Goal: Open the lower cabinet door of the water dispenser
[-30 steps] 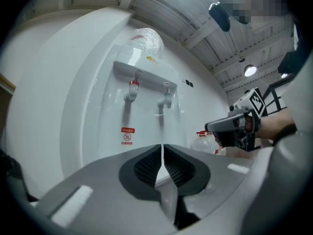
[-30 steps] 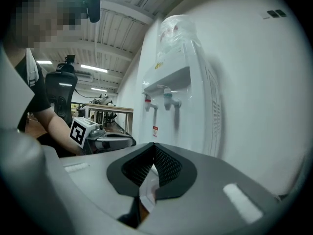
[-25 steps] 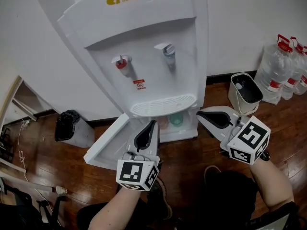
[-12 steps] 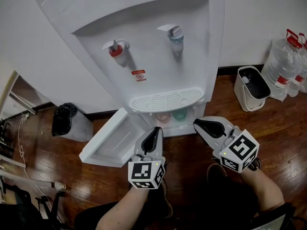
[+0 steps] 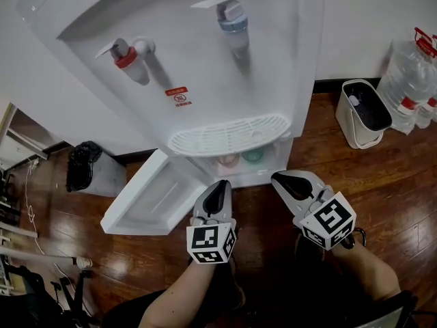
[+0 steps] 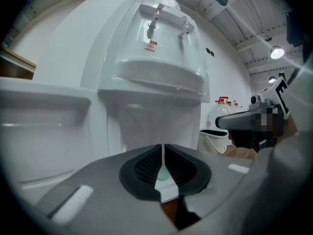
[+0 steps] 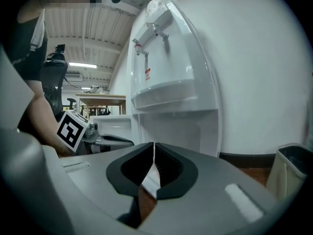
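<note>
White wall (image 5: 369, 19) meets a dark baseboard (image 5: 339, 84) above a glossy dark wood floor (image 5: 403, 183). A white waste bin (image 5: 356, 132) and clear water bottles (image 5: 410, 74) stand at right, a black-bagged bin (image 5: 85, 162) at left. A ceiling lamp (image 6: 277, 53) is lit; an office chair (image 7: 51, 77) stands beyond.

white water dispenser (image 5: 225, 80), red tap (image 5: 125, 57), blue tap (image 5: 233, 24), brown wooden floor (image 5: 399, 183)

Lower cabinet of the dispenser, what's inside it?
A pinkish cup and a greenish cup sit near the front. The drip tray overhangs the cabinet, hiding whatever is deeper inside.
</note>
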